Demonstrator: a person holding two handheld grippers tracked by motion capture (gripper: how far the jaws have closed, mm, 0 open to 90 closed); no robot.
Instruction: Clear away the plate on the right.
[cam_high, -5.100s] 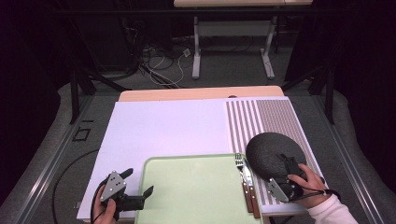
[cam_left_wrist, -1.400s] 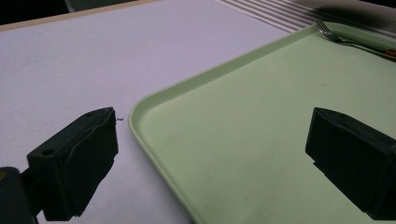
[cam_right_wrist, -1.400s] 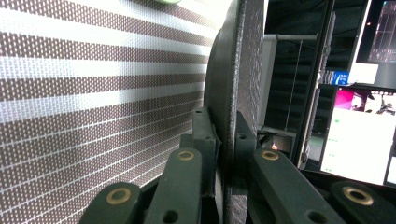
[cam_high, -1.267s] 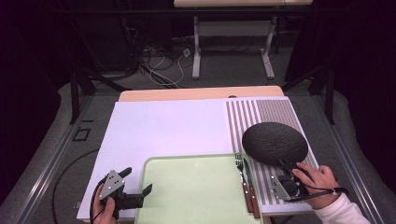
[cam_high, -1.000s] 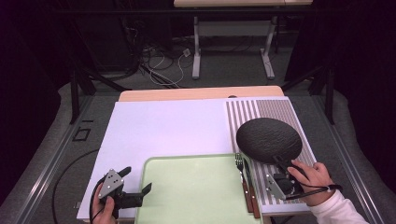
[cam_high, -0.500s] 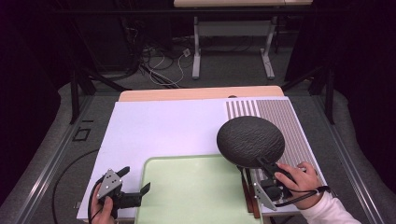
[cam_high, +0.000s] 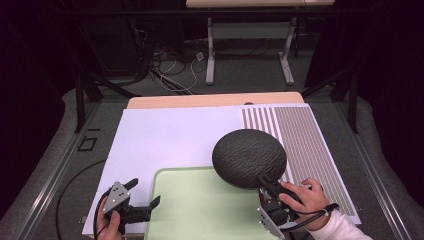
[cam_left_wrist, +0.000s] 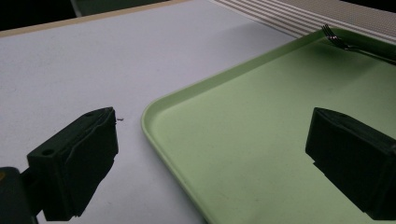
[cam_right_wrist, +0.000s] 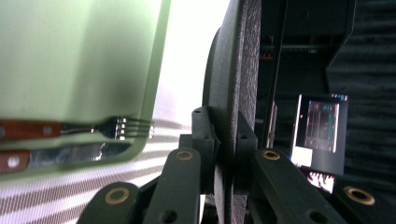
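Both jaws of the right tool pinch the black plate's near rim.

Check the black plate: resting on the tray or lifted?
Lifted. The right tongs clamp the black plate by its rim, holding it over the green tray; the right gripper view shows it edge-on.

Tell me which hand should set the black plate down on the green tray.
Right. The right gripper is already shut on the rim of the black plate, which hangs over the green tray's right edge. The left gripper sits open and holds nothing at the tray's left edge.
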